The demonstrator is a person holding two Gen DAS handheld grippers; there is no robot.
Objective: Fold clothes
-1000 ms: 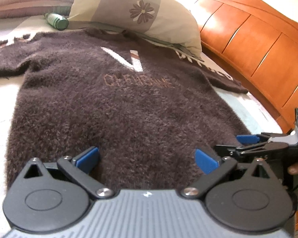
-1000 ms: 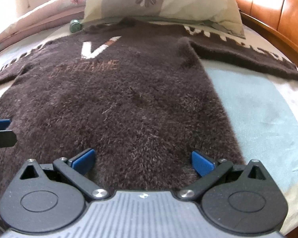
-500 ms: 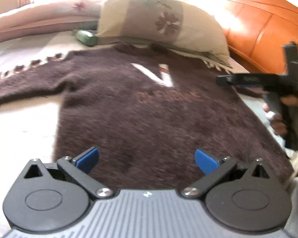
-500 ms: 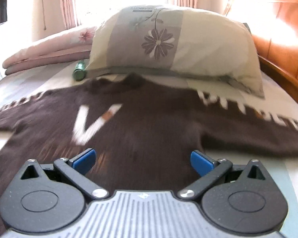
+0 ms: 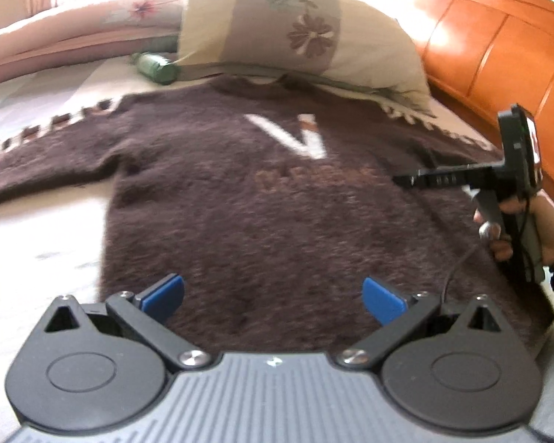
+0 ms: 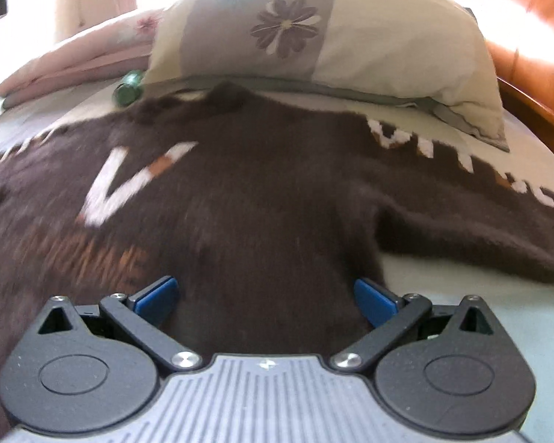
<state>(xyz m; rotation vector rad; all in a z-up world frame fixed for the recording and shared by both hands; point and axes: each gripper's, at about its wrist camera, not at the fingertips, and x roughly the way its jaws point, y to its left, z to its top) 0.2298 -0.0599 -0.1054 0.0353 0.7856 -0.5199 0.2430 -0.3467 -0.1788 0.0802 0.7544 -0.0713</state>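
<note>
Sweater: a fuzzy dark brown sweater [image 5: 277, 214] lies flat and face up on the bed [image 5: 37, 258], both sleeves spread out to the sides, collar up against the pillow [image 5: 295, 33].
Print: a white V [image 6: 129, 181] on the chest with orange lettering under it, too blurred to read.
Sleeves: white block marks run along each one; the right sleeve [image 6: 480, 221] stretches toward the headboard [image 5: 498, 48].
Left gripper: the left gripper [image 5: 273, 295] hangs over the lower body of the sweater with its 2 blue pads [image 5: 164, 291] spread wide and nothing between them.
Right gripper: the right gripper [image 6: 264, 297] sits over the chest near the right armpit, blue pads [image 6: 373, 301] likewise wide apart, gripping nothing. Whether it touches the knit cannot be told.
Right hand: in the left wrist view a hand [image 5: 517, 229] holds the right tool by its handle, above the sweater's right edge.
Bottle: a green bottle [image 5: 155, 66] lies on its side by the pillow's left corner, just beyond the left shoulder.
Quilt: a folded pink quilt [image 6: 74, 59] sits at the far left.
</note>
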